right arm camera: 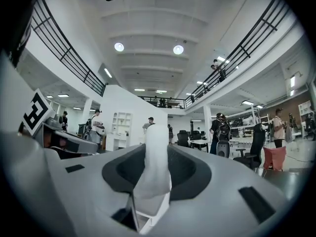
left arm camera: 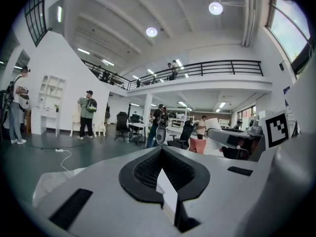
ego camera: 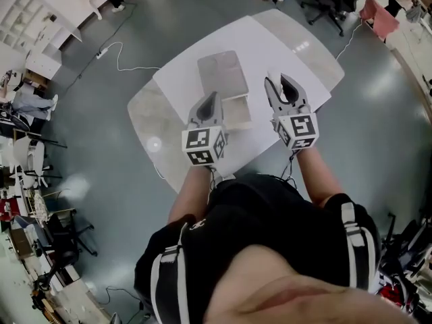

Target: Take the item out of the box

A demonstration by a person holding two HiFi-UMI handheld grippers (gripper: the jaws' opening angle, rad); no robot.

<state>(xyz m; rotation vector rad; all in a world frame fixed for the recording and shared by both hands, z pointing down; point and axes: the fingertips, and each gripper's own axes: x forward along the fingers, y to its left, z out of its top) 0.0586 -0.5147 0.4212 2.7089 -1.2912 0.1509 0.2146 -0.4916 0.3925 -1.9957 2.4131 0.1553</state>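
Observation:
A small open white box [ego camera: 237,113] lies on the white sheet [ego camera: 270,39], its grey lid [ego camera: 223,73] folded back away from me. My left gripper [ego camera: 208,101] is at the box's left edge. In the left gripper view its jaws [left arm camera: 165,174] are shut on a thin white edge [left arm camera: 168,191], apparently a wall or flap of the box. My right gripper [ego camera: 283,85] is over the sheet to the right of the box. In the right gripper view the gripper [right arm camera: 153,147] is shut on a white, soft-looking wrapped item [right arm camera: 155,157] that stands up between the pads.
The sheet covers a rounded pale table [ego camera: 145,113] on a grey floor. A white cable [ego camera: 121,56] trails on the floor at the left. Desks, office chairs [ego camera: 331,5] and several people are further off. My body is close to the table's near edge.

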